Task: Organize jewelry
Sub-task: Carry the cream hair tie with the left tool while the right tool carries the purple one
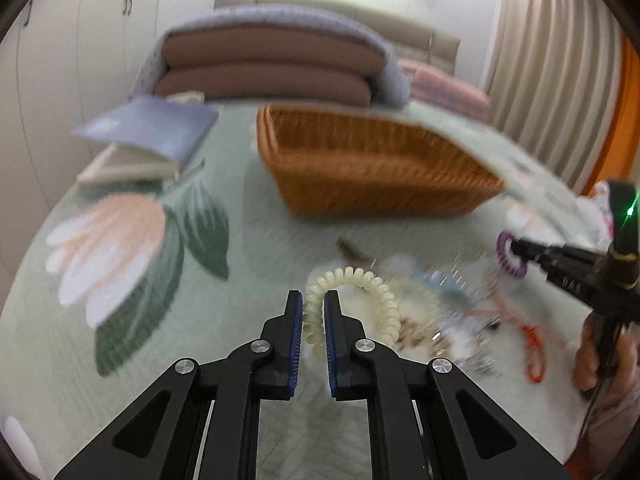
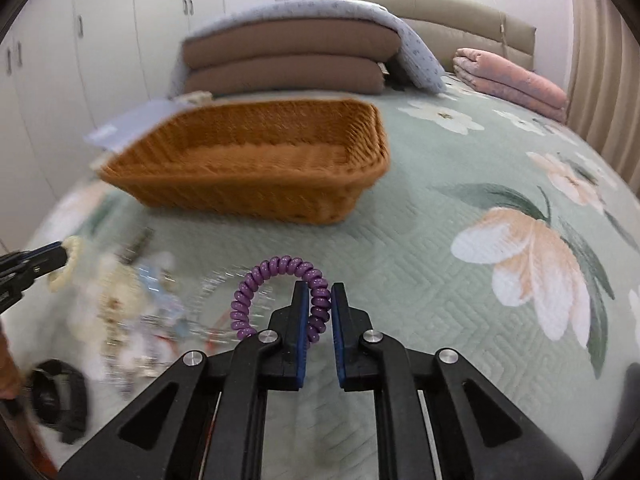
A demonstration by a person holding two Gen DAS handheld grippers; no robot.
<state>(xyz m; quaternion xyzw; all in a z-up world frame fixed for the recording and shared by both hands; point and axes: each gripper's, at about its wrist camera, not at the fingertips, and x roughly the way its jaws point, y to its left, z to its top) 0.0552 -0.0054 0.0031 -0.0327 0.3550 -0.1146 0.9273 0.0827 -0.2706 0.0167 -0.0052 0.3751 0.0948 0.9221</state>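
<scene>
My left gripper (image 1: 313,300) is shut on a cream spiral hair tie (image 1: 382,292), the coil pinched between its blue pads. It also shows at the left edge of the right wrist view, the cream tie (image 2: 66,264) in its tip. My right gripper (image 2: 320,294) is shut on a purple spiral hair tie (image 2: 256,276); in the left wrist view that purple tie (image 1: 506,258) hangs from its tip at the right. A blurred heap of jewelry (image 1: 452,320) lies on the bedspread between both grippers. The wicker basket (image 2: 256,196) stands beyond, with nothing visible inside.
Folded brown cushions under a grey blanket (image 2: 288,56) lie behind the basket, a pink folded quilt (image 2: 516,80) at the back right. A pale blue book (image 1: 148,128) rests left of the basket. A black strap (image 2: 60,396) lies at the lower left. A hand (image 1: 600,356) holds the right gripper.
</scene>
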